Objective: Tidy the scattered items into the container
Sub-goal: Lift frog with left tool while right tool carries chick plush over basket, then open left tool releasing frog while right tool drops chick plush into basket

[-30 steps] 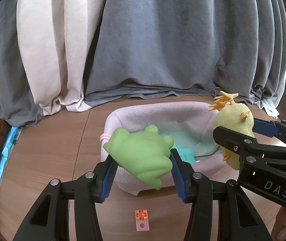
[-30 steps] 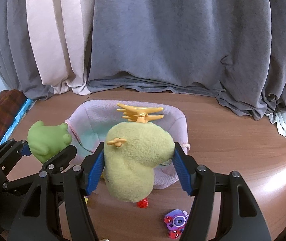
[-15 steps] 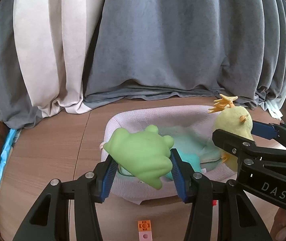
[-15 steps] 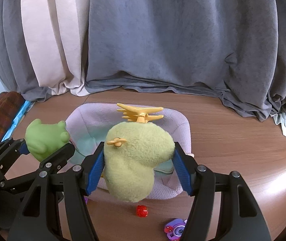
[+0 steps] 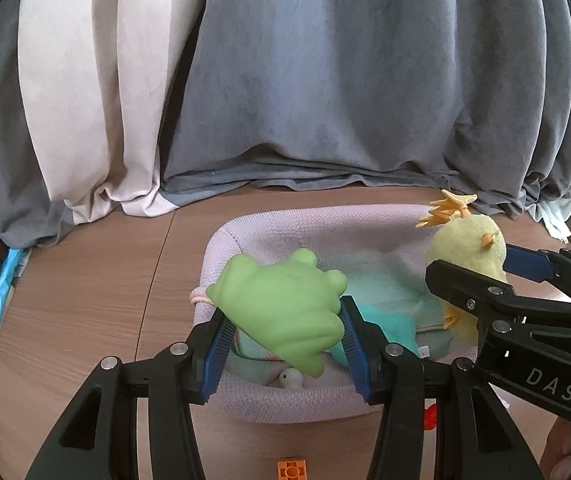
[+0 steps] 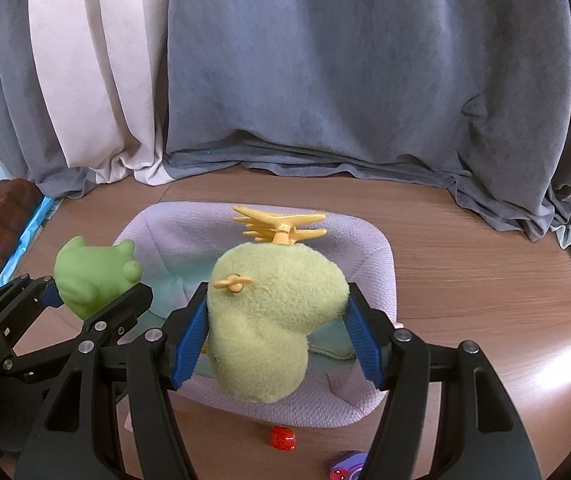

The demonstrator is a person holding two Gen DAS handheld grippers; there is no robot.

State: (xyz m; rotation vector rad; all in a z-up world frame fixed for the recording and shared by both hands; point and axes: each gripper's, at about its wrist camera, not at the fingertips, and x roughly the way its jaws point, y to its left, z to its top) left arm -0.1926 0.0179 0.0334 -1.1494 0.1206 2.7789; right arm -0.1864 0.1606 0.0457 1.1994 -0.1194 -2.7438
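Basket (image 5: 245, 240) mouth open at frame centre, teal cloth (image 5: 381, 280) lining its floor; bare counter (image 5: 97, 300) at left, curtain (image 5: 325, 100) blocking the upper frame.

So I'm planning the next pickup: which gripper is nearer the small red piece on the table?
Right. The red piece lies just below the right gripper, before the basket; the left gripper sits further left.
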